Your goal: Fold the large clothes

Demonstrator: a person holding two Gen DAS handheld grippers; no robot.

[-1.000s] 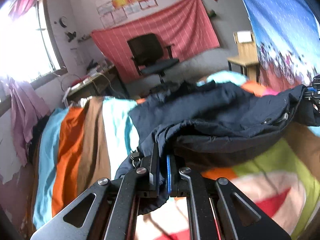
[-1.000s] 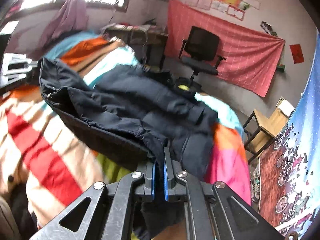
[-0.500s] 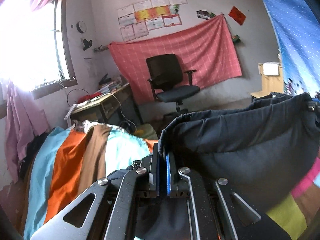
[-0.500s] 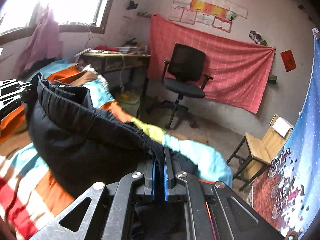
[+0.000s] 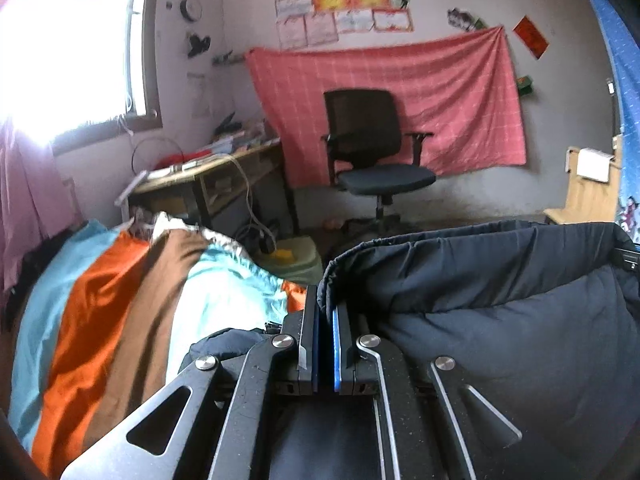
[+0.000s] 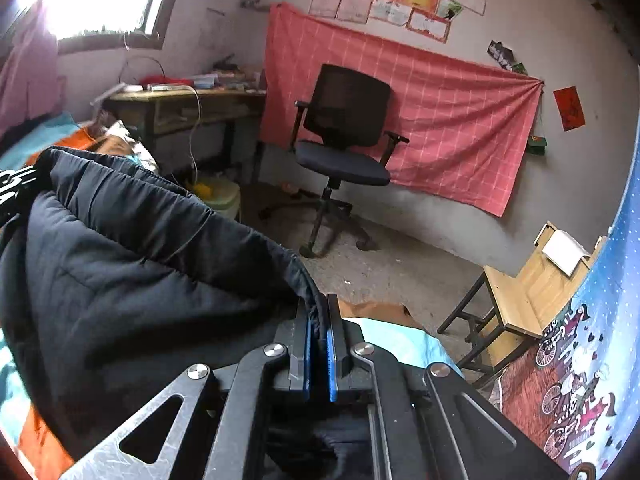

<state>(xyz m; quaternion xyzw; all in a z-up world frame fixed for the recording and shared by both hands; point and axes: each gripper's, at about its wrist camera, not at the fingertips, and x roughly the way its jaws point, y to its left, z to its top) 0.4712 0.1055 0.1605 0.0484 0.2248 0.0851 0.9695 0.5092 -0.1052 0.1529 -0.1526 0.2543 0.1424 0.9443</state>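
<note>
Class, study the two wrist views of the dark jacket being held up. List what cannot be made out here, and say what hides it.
- Lower part of the jacket: both views, hidden behind the gripper bodies and cut off by the bottom edge.
- Bed under the jacket: left wrist view, covered by its fabric.
- Papers on the wall: both views, print too small.
- Window: left wrist view, overexposed.

left gripper [image 5: 325, 312] pinching dark jacket [image 5: 500, 308] hem
</note>
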